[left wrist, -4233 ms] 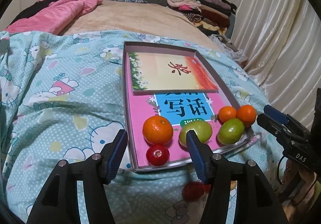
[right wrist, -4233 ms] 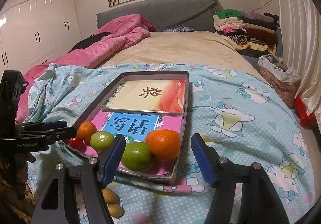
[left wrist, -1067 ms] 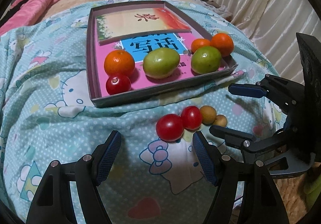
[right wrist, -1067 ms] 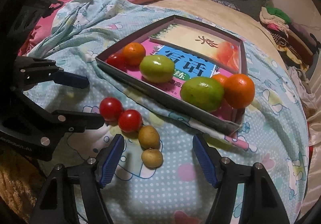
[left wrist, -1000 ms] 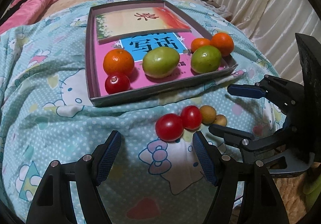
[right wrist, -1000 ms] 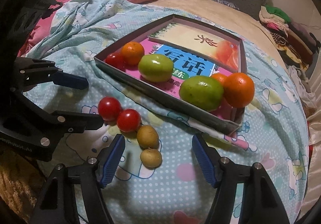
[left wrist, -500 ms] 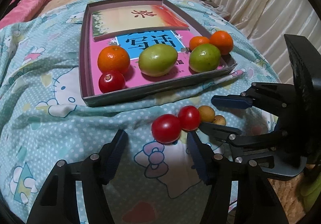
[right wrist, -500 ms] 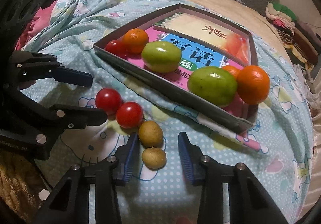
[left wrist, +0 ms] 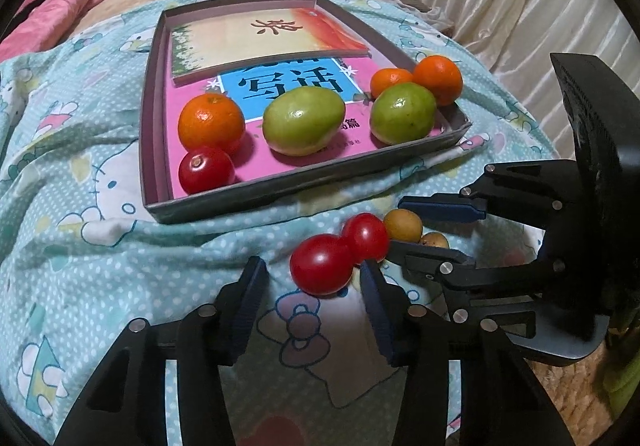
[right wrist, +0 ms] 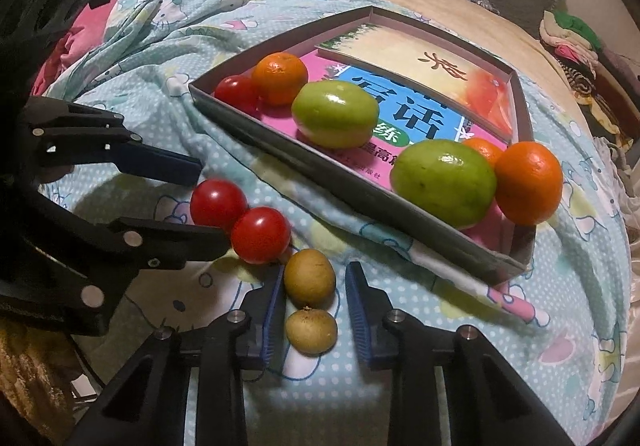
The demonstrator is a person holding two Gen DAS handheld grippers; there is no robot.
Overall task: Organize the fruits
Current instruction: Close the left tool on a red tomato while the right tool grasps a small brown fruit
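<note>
A shallow grey cardboard tray lined with pink and blue printed booklets lies on the pale blue cartoon-print quilt in the upper half of both views. It holds three round orange tangerines, two glossy green oval fruits and one small red tomato.

Below the tray's near wall, on the quilt, two red cherry tomatoes touch each other, with two small brown-yellow round fruits beside them.

The left gripper is closing with the nearer cherry tomato between its blue pads; the pads seem not to press it yet.

The right gripper is closing around the brown fruits, with narrow gaps still visible at both pads.
</note>
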